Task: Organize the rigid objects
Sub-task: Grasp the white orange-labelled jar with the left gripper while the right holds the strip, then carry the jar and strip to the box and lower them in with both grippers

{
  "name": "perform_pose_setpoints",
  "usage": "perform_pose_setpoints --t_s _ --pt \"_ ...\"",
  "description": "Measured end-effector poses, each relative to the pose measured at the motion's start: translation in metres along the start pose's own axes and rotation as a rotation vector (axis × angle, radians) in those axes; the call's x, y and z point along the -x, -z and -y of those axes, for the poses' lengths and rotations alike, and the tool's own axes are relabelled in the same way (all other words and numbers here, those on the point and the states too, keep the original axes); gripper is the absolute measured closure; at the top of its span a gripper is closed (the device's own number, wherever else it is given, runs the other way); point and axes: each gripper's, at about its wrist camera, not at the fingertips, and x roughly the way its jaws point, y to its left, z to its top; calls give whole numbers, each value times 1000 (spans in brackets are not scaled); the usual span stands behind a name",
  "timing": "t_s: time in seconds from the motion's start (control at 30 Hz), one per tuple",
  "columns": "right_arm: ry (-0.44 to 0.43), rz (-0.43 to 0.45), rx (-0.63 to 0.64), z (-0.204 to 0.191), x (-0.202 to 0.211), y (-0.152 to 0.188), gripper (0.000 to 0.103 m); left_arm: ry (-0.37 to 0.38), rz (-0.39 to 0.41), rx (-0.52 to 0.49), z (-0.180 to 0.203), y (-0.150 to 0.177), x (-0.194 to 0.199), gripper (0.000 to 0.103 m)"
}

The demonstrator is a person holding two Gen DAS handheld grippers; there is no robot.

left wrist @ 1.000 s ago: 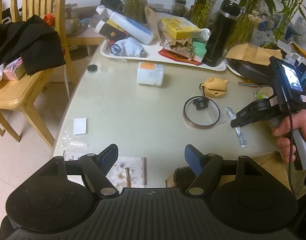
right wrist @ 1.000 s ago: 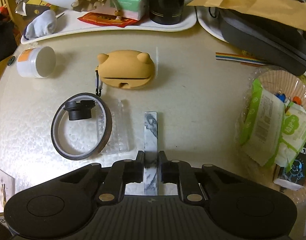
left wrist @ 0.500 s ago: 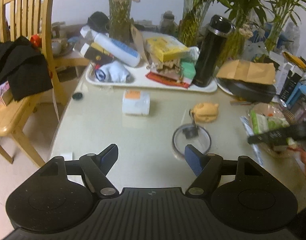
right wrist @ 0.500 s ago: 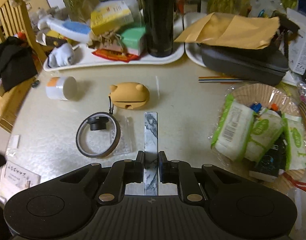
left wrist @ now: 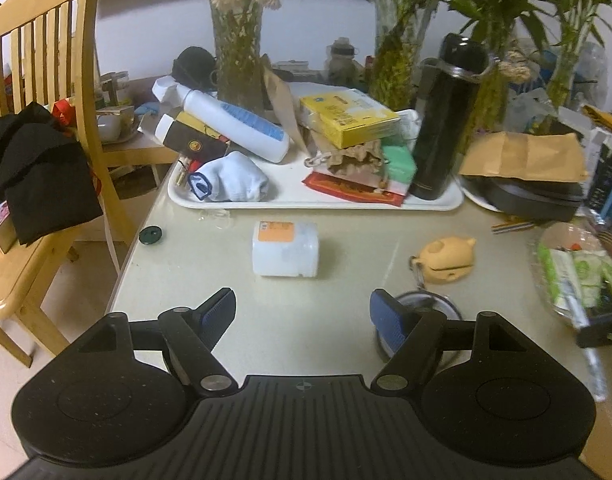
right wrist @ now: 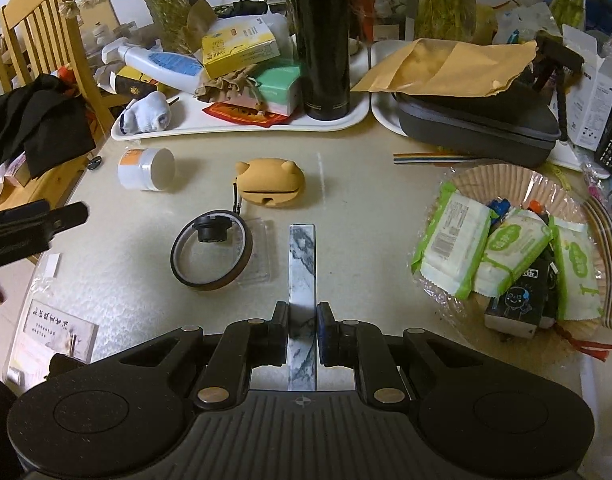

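Observation:
My right gripper (right wrist: 301,330) is shut on a flat marble-patterned bar (right wrist: 302,264), held above the table and pointing away from me. Beyond its tip lie an orange bear-shaped case (right wrist: 271,182), a tape ring (right wrist: 211,256) with a small black part inside it, and a white jar (right wrist: 145,169) on its side. My left gripper (left wrist: 302,316) hangs over the table with its jaws opening and nothing between them. The white jar (left wrist: 285,249) lies just ahead of it, the bear-shaped case (left wrist: 448,259) to the right, and the tape ring (left wrist: 430,306) behind its right finger.
A white tray (left wrist: 289,200) at the back holds bottles, boxes, a sock and a tall black flask (left wrist: 446,116). A basket of wipe packs (right wrist: 506,248) sits at the right, a dark case (right wrist: 478,124) under brown paper behind it, and a wooden chair (left wrist: 33,128) with black cloth at the left.
The right gripper has risen with the bar, so the table looks farther off. The left gripper has moved forward over the table toward the jar, and its fingers stand slightly wider.

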Motion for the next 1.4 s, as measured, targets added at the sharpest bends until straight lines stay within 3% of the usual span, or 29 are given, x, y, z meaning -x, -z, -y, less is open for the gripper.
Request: perform_pose_setpoints --t_s 0.07,0.23,0.8,0.83,0.9,1.17,1.4 --pt "-1 2 0 1 0 0 86 -14 16 -2 -1 -2 -9 19" --pt "-14 5 -3 2 2 -1 86 -25 19 -7 1 -8 -36 17" --pt "-47 -12 12 1 -1 -2 86 -121 18 -3 3 -20 -123 18" --pt "-48 -14 14 1 -2 -2 86 -114 13 8 1 -21 -125 24" --pt "-46 -17 18 0 -2 -2 86 -71 -7 37 -4 -23 -128 43" --pt "-37 -21 18 -2 -3 -1 86 -44 -73 46 -5 -25 -114 44" --pt "-38 -9 12 -4 2 -1 86 -1 -49 25 -1 -25 -70 44"
